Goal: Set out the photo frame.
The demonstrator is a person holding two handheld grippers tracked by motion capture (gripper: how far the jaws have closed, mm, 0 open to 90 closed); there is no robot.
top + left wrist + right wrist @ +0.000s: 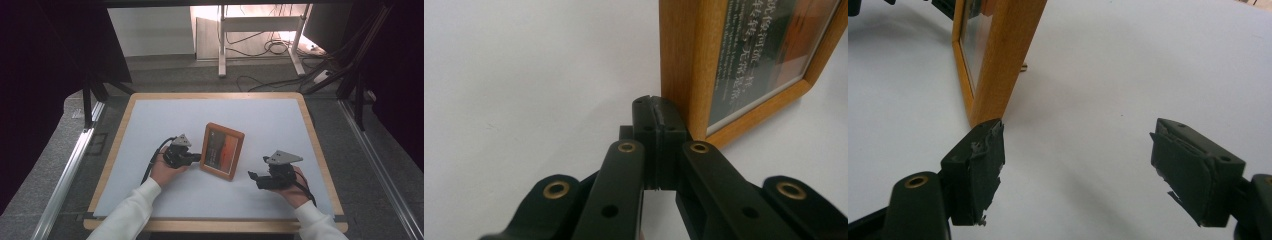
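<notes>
A rectangular wooden picture frame (pixel 222 151) with a smooth orange-brown border and glazed dark print stands upright on the matte white table (pixel 150 120), between the two grippers. The left gripper (pixel 657 117) has its black pads pressed together on nothing, tips just beside the frame's edge. The right gripper (pixel 1078 167) is spread wide, its worn rubbery pads empty, the frame's corner just beyond its left pad.

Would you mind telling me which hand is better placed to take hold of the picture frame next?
The right. Its tool is open, with one jaw already by the frame's near corner. The left tool sits shut against the frame's other side edge, gripping nothing, and would have to reopen first.
</notes>
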